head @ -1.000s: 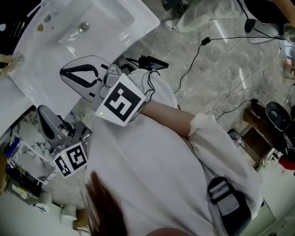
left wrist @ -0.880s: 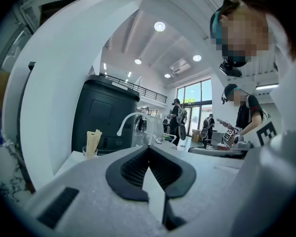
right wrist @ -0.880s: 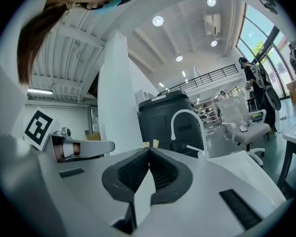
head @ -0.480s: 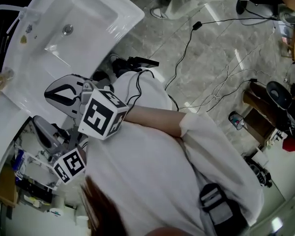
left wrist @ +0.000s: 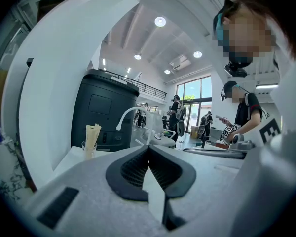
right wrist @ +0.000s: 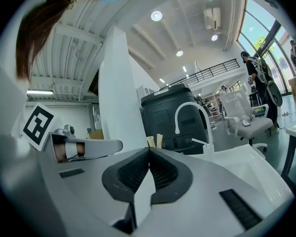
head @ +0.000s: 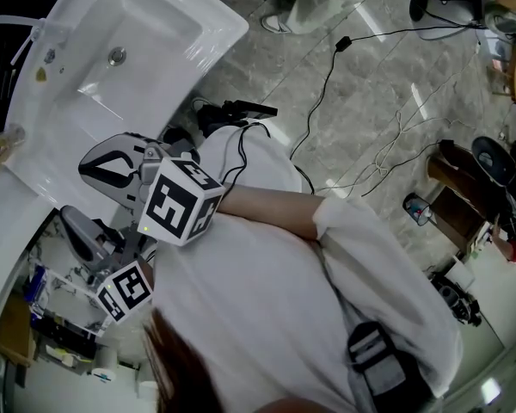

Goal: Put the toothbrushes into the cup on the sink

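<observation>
The toothbrushes (left wrist: 92,134), pale tan and flat-handled, stand upright in one clear cup (left wrist: 89,150) on the back ledge of the white sink (head: 211,26), in front of a dark cabinet (left wrist: 104,113). The right gripper view shows two of their tips side by side; the left gripper view shows a tight bunch whose number cannot be told. One white gooseneck faucet (right wrist: 189,113) rises beside them, to their right in both gripper views.

There are two grippers, each with one marker cube, both well apart from the cup. The right gripper (head: 84,163) has its jaws pressed together with nothing between them, over the sink's near rim. The left gripper (head: 69,218) sits just below it in the head view, jaws likewise together and empty.

Compared with a second ago, the head view's framing has shifted: the basin now lies further up and left and both grippers sit lower left in the picture, while their position relative to the sink looks much the same. Since half a second ago almost nothing differs.

Black cables (head: 327,101) trail over the marble floor (head: 370,84) beyond the person's white sleeve (head: 387,256)
</observation>
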